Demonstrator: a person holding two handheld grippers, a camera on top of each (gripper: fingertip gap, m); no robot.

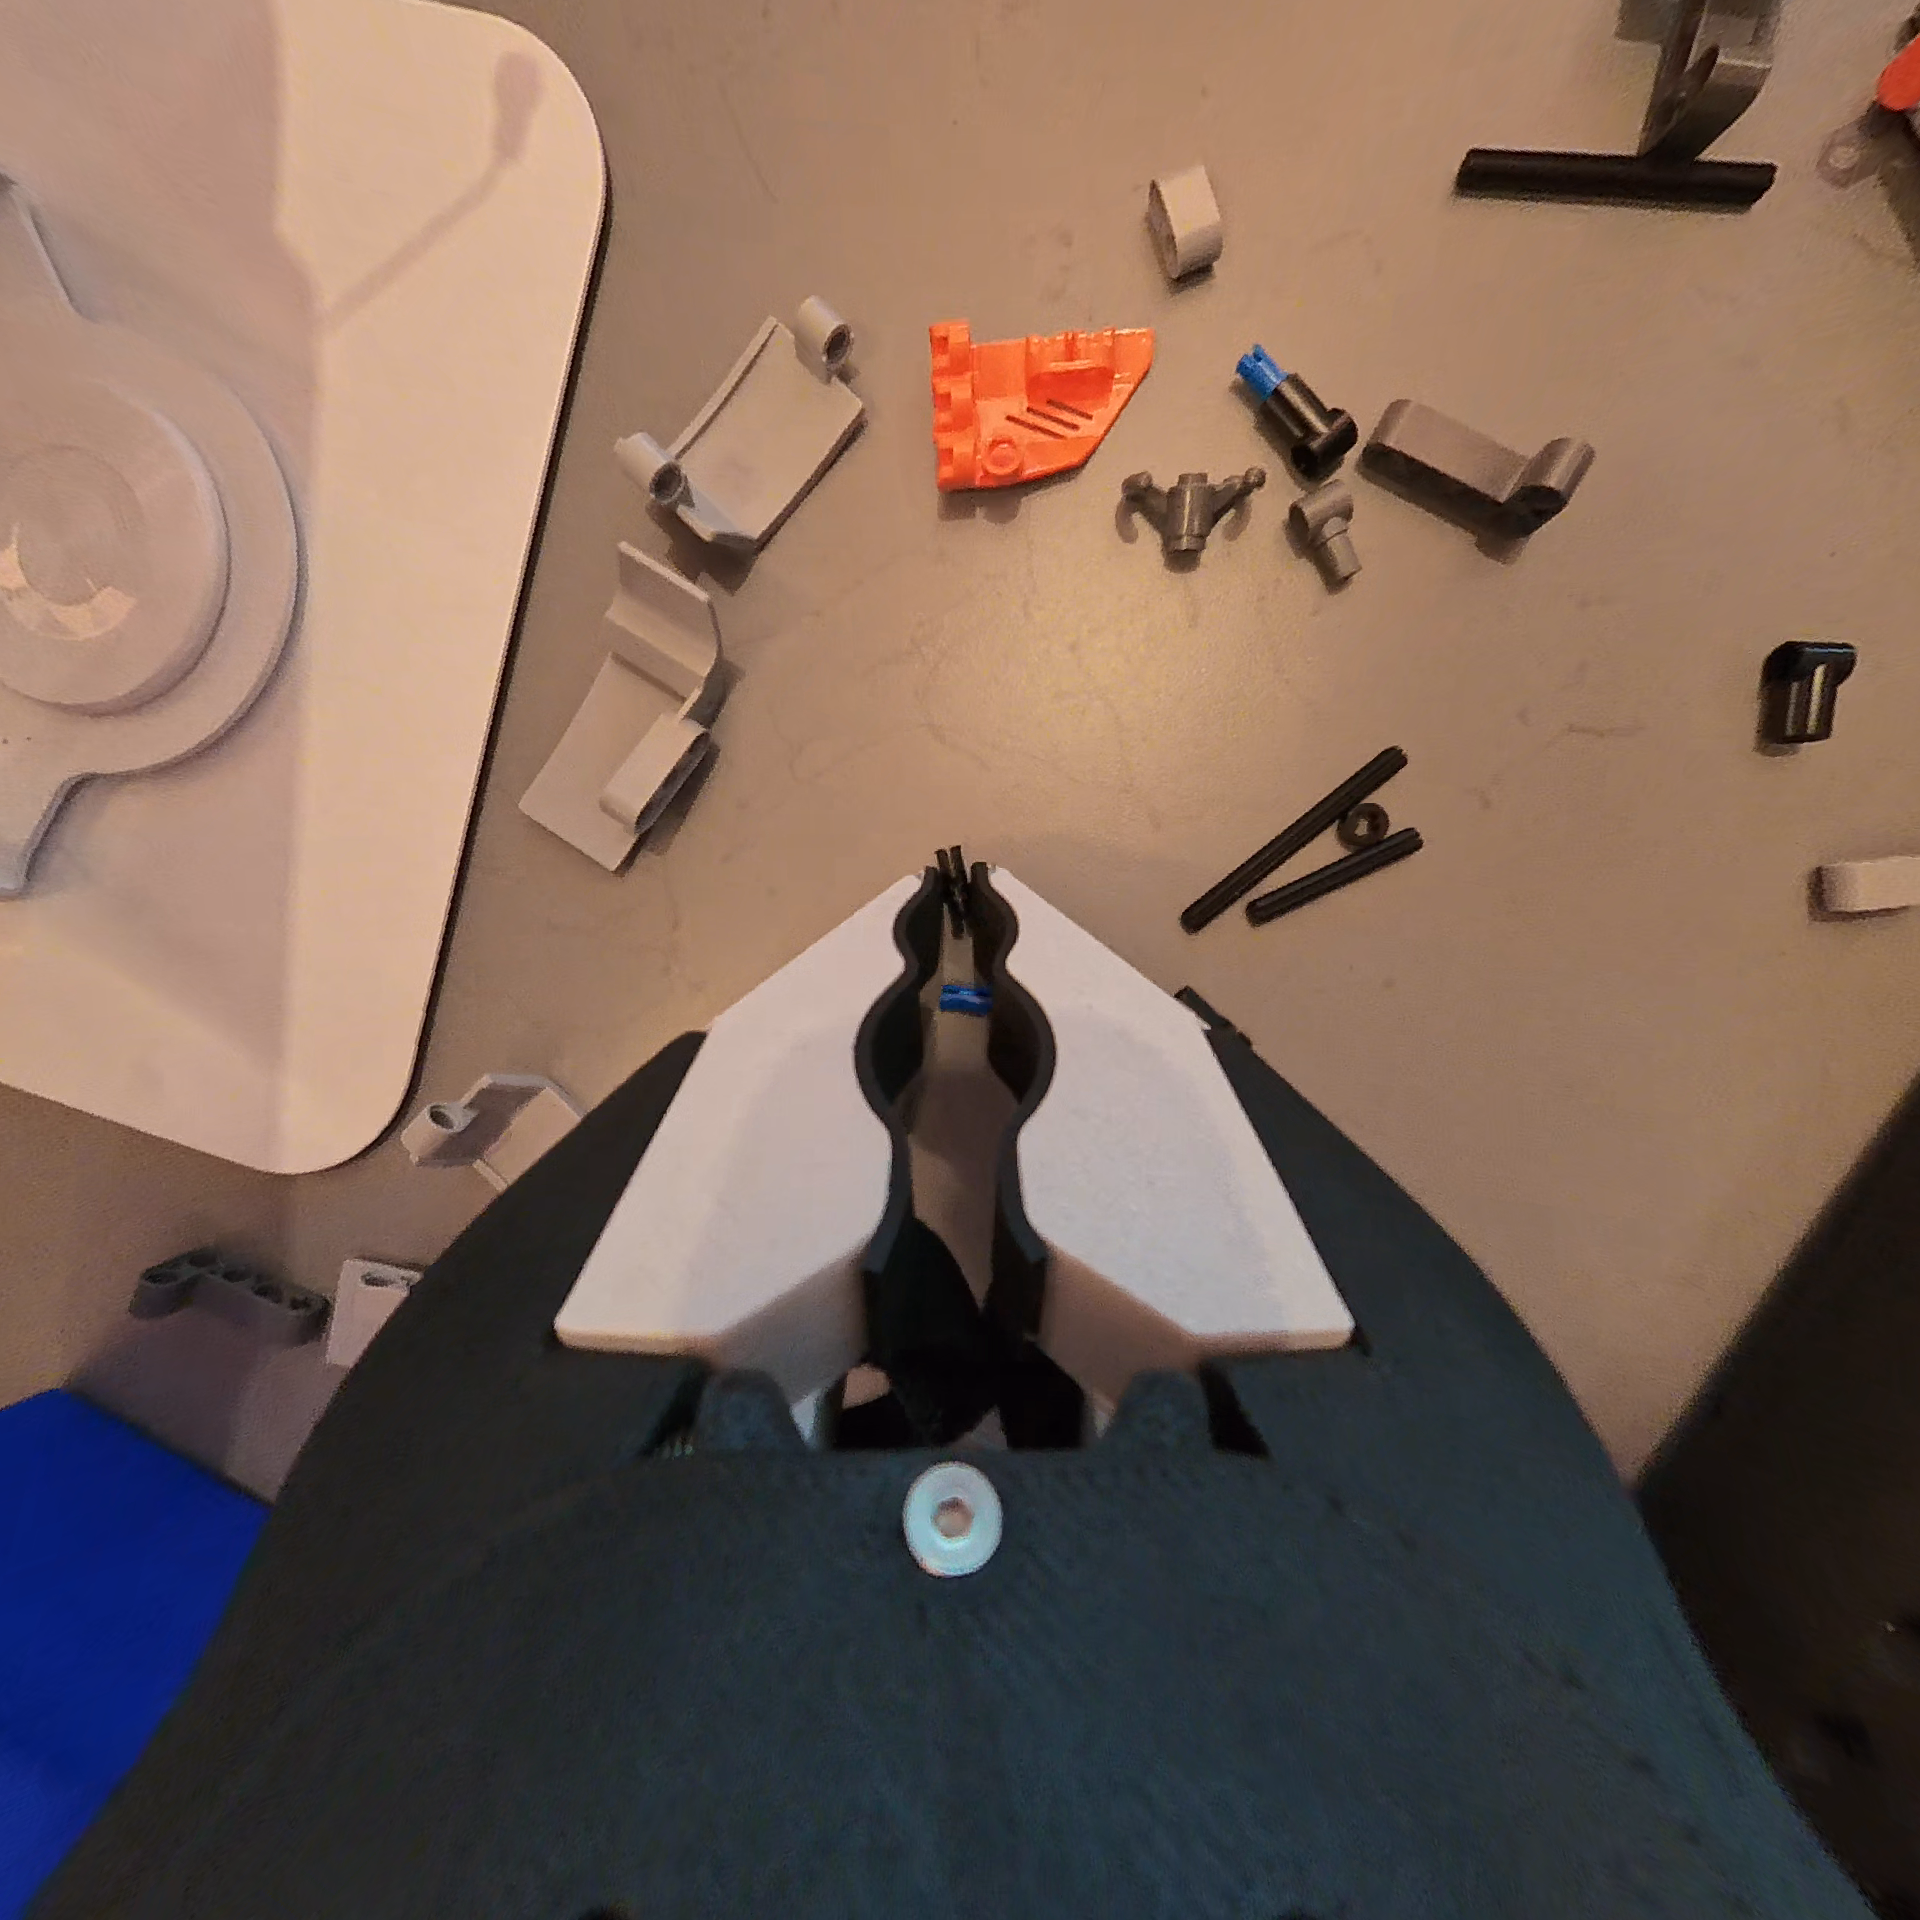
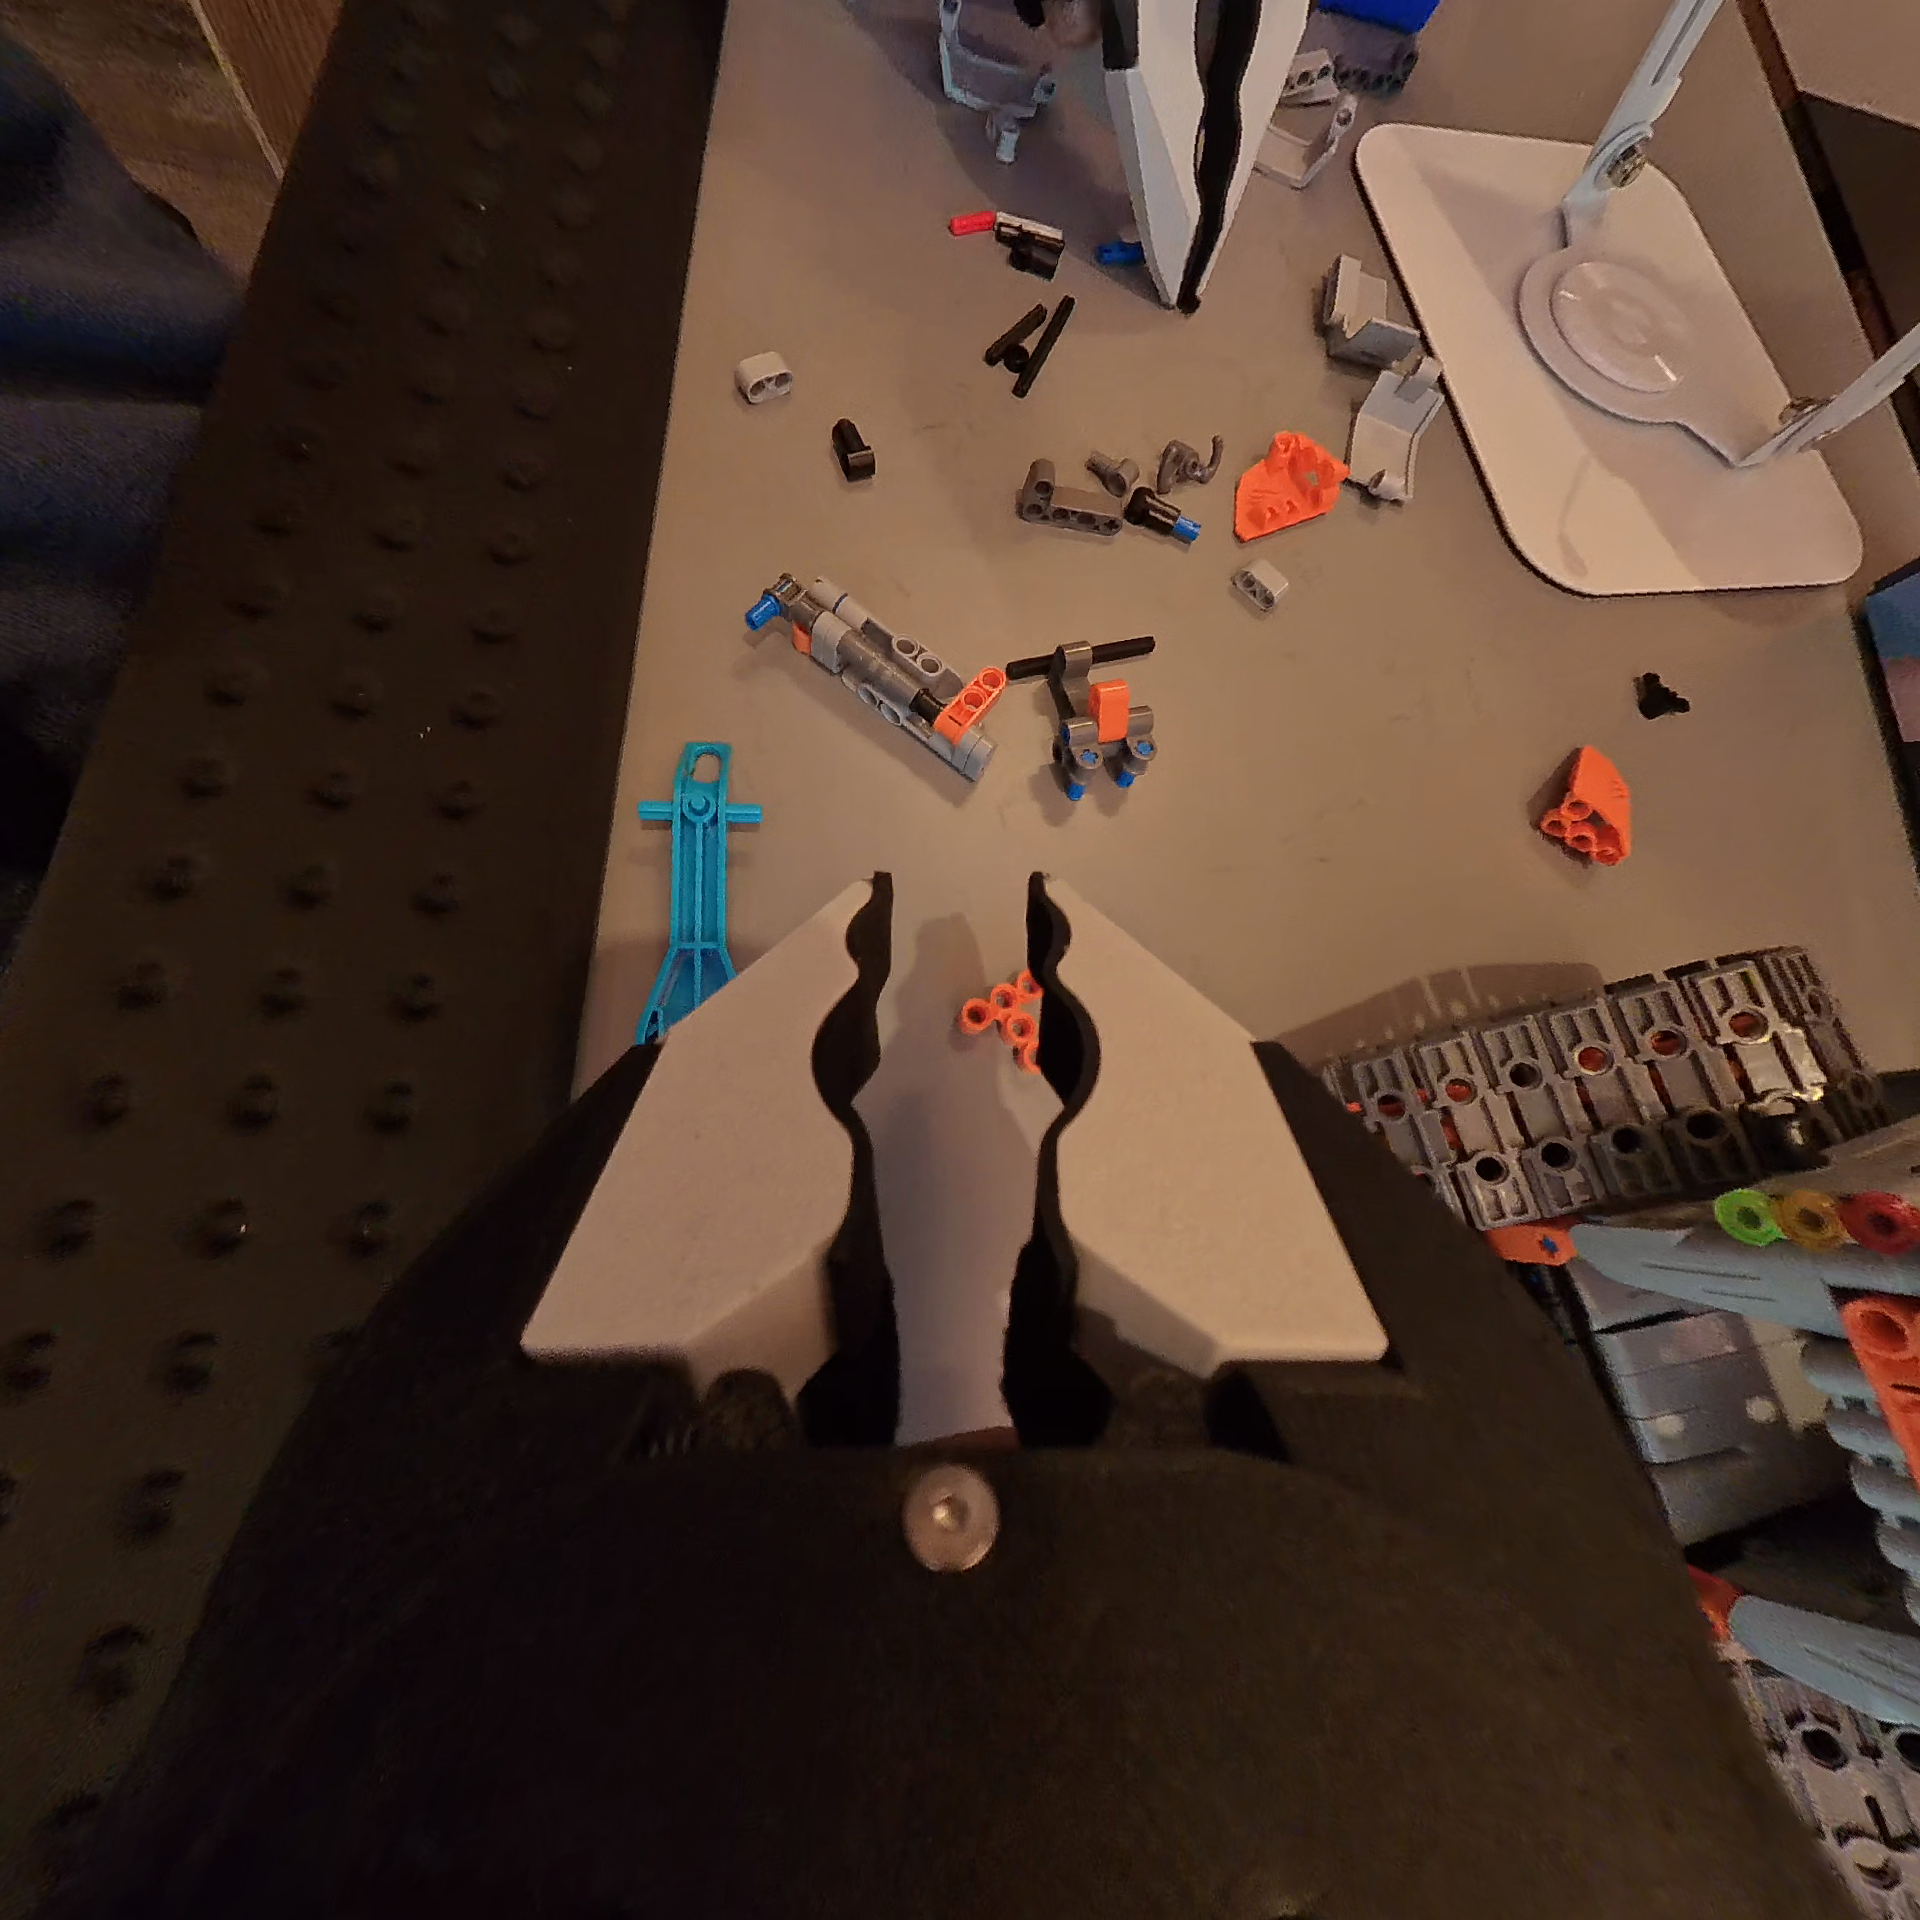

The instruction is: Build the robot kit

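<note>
We see left hand-held gripper [image 1: 958,883] pinching a small black pin [image 1: 954,878] over the tabletop [image 1: 935,675]; right hand-held gripper [image 2: 958,883] parted narrowly, empty, above orange connector [image 2: 1006,1016].

The wedge-shaped panel [image 1: 1039,400] lies on the surface [image 1: 987,707]; left of it sit two curved panels [image 1: 753,436], and beyond those the stand base plate [image 1: 343,582]. Right of the wedge-shaped panel cluster a pin connector [image 1: 1294,410], a small clawed piece [image 1: 1190,509] and a bent beam [image 1: 1475,468], with two axles [image 1: 1304,842] nearer the camera. The left hand-held gripper [image 1: 956,883], nearer than the wedge-shaped panel, pinches a small pin [image 1: 954,878]; the right hand-held gripper [image 2: 958,894] hovers spread above a small ring piece [image 2: 1008,1013], well before that panel [image 2: 1288,488].
</note>
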